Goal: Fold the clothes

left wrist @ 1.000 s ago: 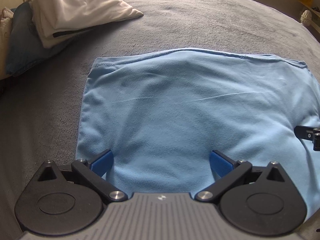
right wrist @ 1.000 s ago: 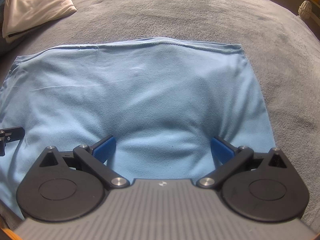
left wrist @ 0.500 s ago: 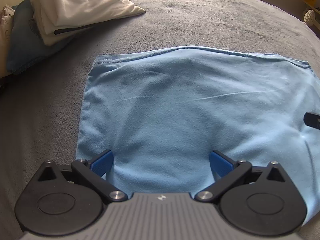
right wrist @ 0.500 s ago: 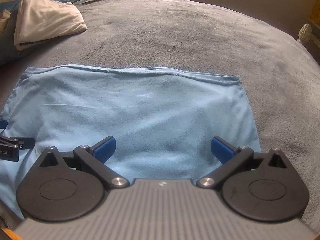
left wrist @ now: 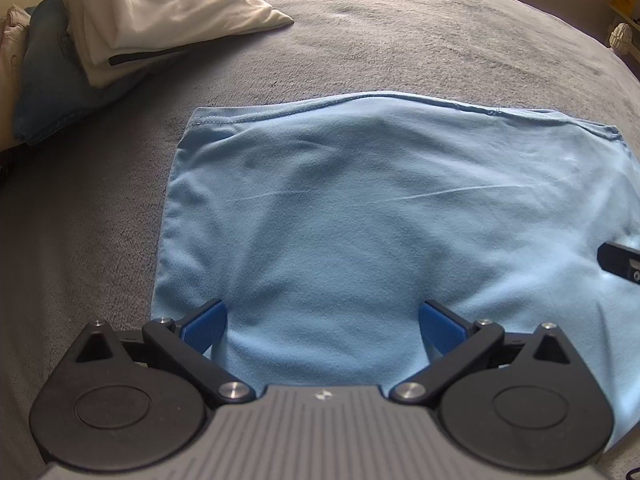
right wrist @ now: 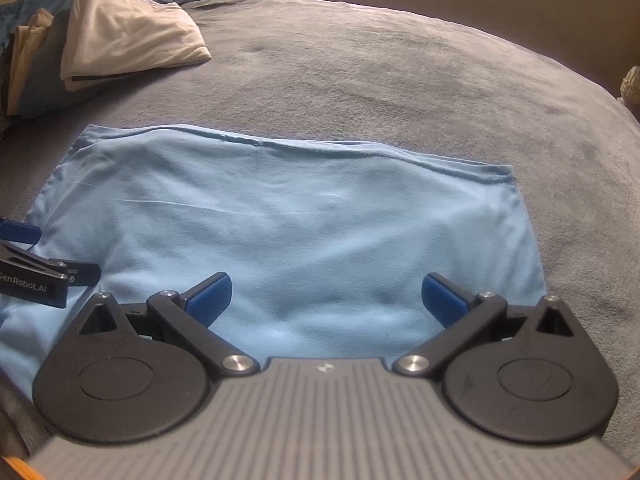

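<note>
Now | two claws spread apart: left claw (left wrist: 322, 322), right claw (right wrist: 326, 294) | one blue garment (left wrist: 360, 220)

light blue garment (left wrist: 360, 216) lies flat, seemingly folded

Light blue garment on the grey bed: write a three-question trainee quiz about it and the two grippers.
1. True or false: the light blue fabric garment lies spread flat on the grey blanket.
2. Multiple choice: the jaws of the left gripper and right gripper are: A both open; B both shut on cloth; C one open, one shut.
3. Fill in: the cream folded cloth lies far and to the ____ of the garment in both views.

Key: 1 true. 2 A. 3 left.
</note>
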Tool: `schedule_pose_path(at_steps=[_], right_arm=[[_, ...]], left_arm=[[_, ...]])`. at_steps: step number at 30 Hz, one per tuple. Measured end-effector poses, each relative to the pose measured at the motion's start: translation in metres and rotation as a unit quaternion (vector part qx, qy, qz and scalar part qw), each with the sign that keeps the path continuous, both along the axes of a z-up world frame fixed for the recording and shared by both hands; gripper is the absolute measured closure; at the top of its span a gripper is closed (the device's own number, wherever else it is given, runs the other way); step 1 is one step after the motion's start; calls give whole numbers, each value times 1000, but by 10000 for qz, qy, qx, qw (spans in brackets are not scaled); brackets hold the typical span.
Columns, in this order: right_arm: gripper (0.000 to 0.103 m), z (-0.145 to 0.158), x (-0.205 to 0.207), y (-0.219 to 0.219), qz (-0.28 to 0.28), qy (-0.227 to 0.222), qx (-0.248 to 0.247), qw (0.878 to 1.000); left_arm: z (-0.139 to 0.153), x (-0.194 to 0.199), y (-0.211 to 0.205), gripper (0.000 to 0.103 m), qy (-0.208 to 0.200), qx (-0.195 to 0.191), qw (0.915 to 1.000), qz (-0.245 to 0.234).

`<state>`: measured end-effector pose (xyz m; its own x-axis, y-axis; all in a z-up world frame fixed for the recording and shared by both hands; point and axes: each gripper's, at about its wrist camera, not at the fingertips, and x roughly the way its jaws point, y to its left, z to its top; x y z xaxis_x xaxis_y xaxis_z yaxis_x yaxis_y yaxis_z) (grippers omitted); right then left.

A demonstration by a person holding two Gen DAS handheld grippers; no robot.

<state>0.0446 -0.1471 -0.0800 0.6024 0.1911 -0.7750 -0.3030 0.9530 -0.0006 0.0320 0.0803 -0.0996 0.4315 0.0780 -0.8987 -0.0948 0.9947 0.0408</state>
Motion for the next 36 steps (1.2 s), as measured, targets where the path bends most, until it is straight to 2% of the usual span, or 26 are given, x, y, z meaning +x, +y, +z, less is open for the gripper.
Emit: schedule_pose_path(at_steps=[11,36], right_arm=[[1,-27,-10,20,302,253,-255,9989],[1,-30,-8,23,306,332,-326,9984]], left_arm=[[-1,1,0,0,-6,-24,10000,-3],[4,-4,5,0,-227,-102,9997,-8]])
